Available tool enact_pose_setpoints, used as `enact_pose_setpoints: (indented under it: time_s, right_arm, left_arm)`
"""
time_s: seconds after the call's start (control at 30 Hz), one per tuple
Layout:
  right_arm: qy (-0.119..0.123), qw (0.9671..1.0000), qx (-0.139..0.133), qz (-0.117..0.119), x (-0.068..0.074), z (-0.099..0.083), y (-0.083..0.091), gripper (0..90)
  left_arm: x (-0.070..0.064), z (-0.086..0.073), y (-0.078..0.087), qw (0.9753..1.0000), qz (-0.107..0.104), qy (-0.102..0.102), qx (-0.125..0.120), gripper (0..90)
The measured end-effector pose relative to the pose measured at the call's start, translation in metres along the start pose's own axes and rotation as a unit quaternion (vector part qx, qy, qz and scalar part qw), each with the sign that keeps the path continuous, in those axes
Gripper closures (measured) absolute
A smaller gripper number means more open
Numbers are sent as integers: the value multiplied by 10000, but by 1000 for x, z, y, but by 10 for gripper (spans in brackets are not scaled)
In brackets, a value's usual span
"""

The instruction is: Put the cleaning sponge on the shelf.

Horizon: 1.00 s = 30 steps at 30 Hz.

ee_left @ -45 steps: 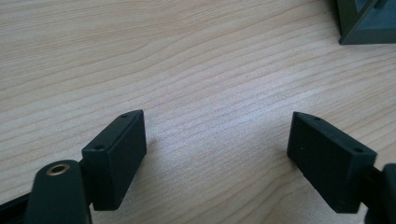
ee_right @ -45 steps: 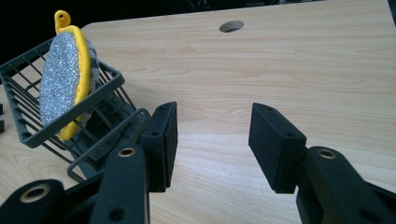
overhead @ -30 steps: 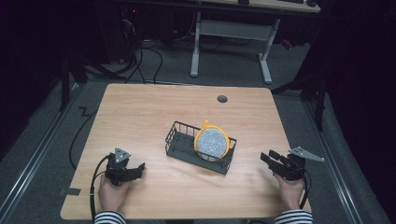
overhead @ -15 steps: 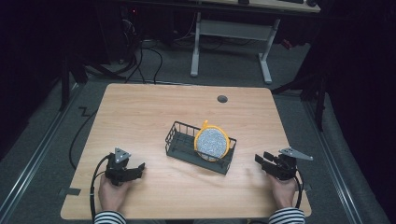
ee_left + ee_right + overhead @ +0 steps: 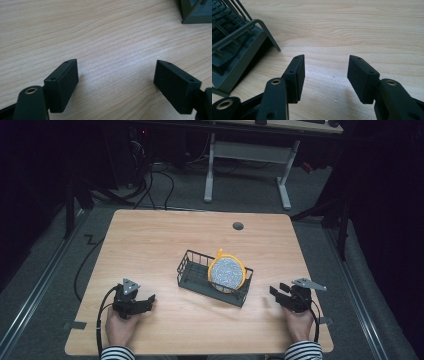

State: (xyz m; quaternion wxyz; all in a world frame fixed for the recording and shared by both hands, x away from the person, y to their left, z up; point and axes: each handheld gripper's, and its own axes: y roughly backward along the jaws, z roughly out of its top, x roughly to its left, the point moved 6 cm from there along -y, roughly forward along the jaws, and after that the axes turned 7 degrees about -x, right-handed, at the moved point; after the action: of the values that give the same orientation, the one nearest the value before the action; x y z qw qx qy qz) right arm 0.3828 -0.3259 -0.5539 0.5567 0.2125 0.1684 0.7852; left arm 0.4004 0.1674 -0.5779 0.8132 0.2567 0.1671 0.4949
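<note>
1. We see the left hand (image 5: 119, 326) low at the near left of the light wooden table (image 5: 165, 245), holding the black left gripper (image 5: 145, 301) with its jaws pointing right toward the middle; a grey three-cornered plate (image 5: 130, 286) sits on top of it.
2. In the left gripper view, the left gripper's (image 5: 116, 81) jaws stand wide apart with bare wood between them and nothing held.
3. The right hand (image 5: 299, 322) rests at the near right, and the black right gripper (image 5: 277, 291) points left toward the rack.
4. In the right gripper view, the right gripper's (image 5: 325, 72) jaws are moderately spread over bare tabletop, holding nothing.
5. A dark grey wire dish rack (image 5: 192, 272) stands between the two grippers, a little right of the table's centre, set askew to the table edges.
6. A round speckled grey plate with an orange rim (image 5: 226, 271) stands upright in the right part of the rack.
7. The right gripper is near the rack's right end but apart from it; that end (image 5: 234, 42) shows at the left of the right gripper view. The left gripper is farther off.
8. The far half of the table lies open, save for a small dark round grommet (image 5: 238, 226) near the far edge.
9. Beyond the table we see dark carpet, trailing cables (image 5: 165, 182) and the white legs of another desk (image 5: 247, 157).
</note>
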Motion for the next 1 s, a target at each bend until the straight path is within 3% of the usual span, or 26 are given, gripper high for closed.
enact_pose_setpoints:
  time_s: [1.0]
  right_arm:
    - [514, 9973, 430, -295, 2, -11, -14, 436]
  left_arm:
    - [0, 0, 0, 10000, 0, 0, -1, 202]
